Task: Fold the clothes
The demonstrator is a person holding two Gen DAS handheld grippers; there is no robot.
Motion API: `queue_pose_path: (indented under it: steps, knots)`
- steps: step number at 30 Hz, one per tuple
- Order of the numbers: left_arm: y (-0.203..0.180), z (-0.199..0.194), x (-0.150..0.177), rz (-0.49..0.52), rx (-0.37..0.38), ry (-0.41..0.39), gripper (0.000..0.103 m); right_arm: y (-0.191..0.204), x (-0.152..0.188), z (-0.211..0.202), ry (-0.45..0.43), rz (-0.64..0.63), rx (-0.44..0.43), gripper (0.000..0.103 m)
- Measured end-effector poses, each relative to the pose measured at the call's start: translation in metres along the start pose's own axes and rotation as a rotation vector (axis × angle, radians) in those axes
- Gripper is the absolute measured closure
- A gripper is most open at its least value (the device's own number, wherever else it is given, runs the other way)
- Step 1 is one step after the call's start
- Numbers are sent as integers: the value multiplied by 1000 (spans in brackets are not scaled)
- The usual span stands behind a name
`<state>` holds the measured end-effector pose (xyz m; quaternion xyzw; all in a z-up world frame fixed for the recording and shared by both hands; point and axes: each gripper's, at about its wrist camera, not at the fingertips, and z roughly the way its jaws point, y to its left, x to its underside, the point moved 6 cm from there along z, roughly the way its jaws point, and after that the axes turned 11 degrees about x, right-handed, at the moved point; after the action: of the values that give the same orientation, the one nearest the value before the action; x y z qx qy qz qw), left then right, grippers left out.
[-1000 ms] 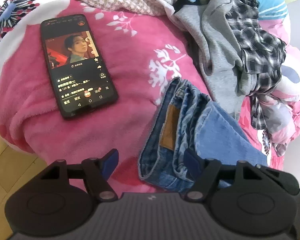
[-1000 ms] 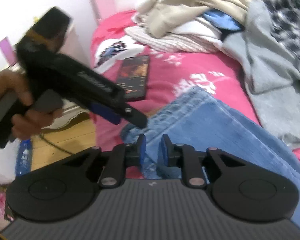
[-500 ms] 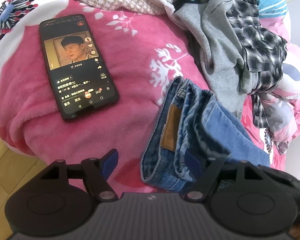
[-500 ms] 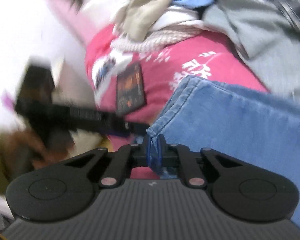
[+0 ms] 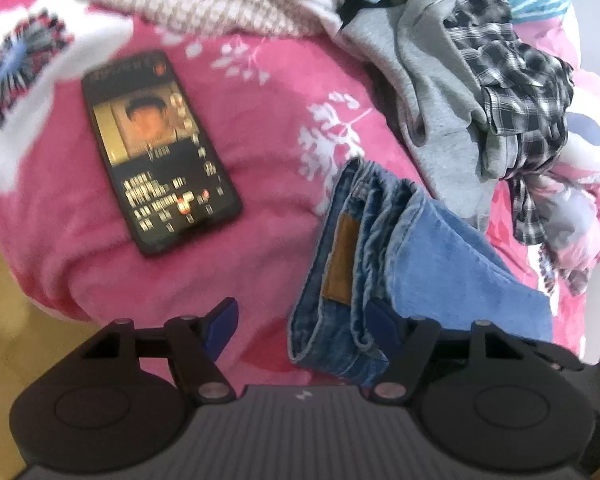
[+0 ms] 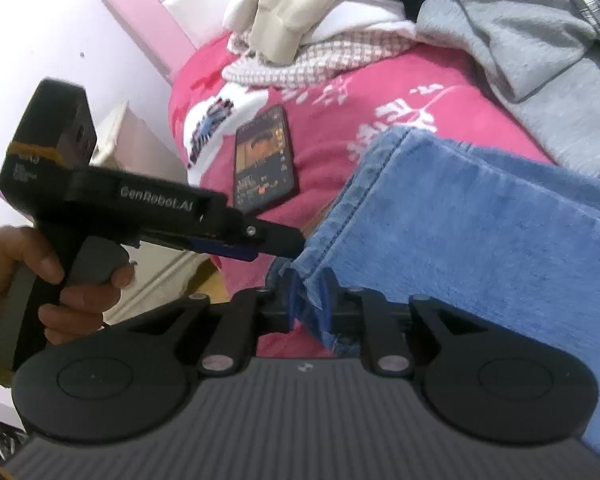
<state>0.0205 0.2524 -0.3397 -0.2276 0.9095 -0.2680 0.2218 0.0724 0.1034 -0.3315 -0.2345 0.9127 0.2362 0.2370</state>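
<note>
Thick, floppy jeans (image 6: 480,240) (hem between the opening right gripper (image 6: 310,300)); left gripper (image 5: 302,326) closing, empty, near the waistband.

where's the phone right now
The phone lies screen-up on the pink blanket, left of the folded jeans in the left wrist view, below the checked cloth at the pile's edge.
</note>
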Motion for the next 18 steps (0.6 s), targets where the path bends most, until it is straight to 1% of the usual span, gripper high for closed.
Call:
queue_pose_path:
  steps: [3,6,8,10,11,12,14,15,16,17,18]
  knots:
    - [-15,-16,-12,46,-19,-54,32,-7,-4,-16,-41,43,6,86]
    - [-45,-21,-29,110,1,-128,32,-17,-3,-34,-73,90,24,86]
    - [-69,-19,-37,148,32,-166,32,-26,0,-45,-82,103,49,86]
    - [-100,-5,-40,186,87,-184,32,-41,7,-58,-90,108,100,86]
    - [-113,3,-39,201,101,-187,33,-49,11,-64,-93,109,127,86]
    - [-123,11,-37,210,107,-186,34,-61,15,-72,-99,113,169,86]
    - [-141,32,-29,220,123,-159,46,-86,24,-89,-113,121,259,86]
    - [-145,43,-23,221,119,-141,47,-104,28,-99,-121,132,322,86]
    - [-147,56,-18,221,100,-119,52,-123,31,-110,-129,144,388,86]
    - [-147,66,-13,227,74,-100,60,-143,35,-121,-137,156,455,88]
    - [-144,76,-8,237,31,-78,64,-162,38,-132,-145,167,521,89]
